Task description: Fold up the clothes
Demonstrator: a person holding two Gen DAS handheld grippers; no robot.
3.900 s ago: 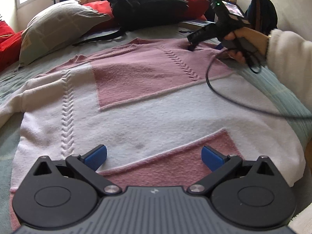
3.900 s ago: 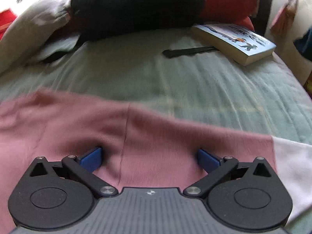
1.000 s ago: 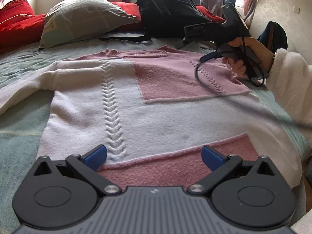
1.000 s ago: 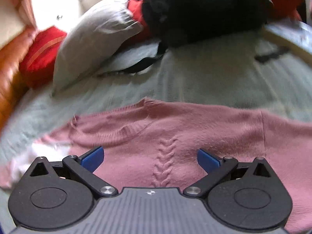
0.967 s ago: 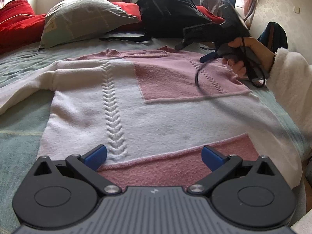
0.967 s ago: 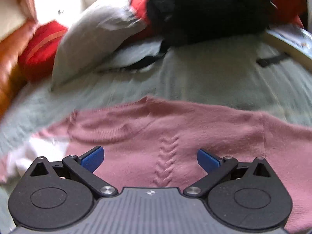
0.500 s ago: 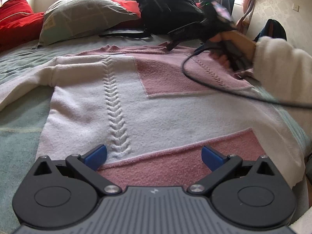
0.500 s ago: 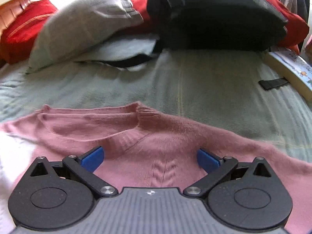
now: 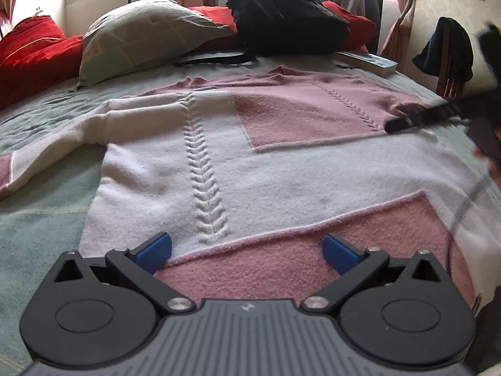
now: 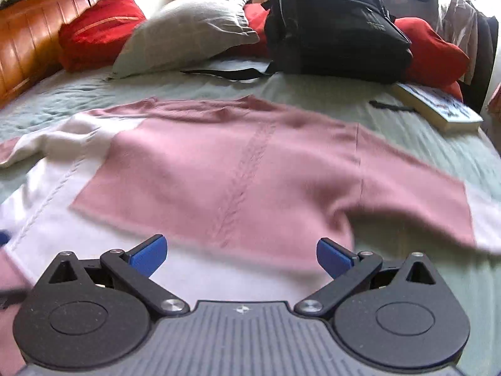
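The pink and white sweater (image 9: 281, 163) lies face up and spread flat across the green bedspread (image 10: 416, 131), neck toward the pillow (image 9: 147, 31) and backpack (image 10: 335, 25), both sleeves stretched out to the sides. Laid out like that, with no crease in it, it would be easy to fold from either edge; whether it is about to be folded or was just smoothed open, I can't say. The left gripper (image 9: 247, 247) sits low over the pink band at the hem, level and pointing up the body of the sweater, its blue fingers (image 9: 155, 247) spread wide with nothing between them. The right gripper (image 10: 239, 252) hovers over the right side by the armpit, aimed toward the shoulder, also wide apart and holding nothing. A book (image 10: 438, 106) lies off by the far corner.
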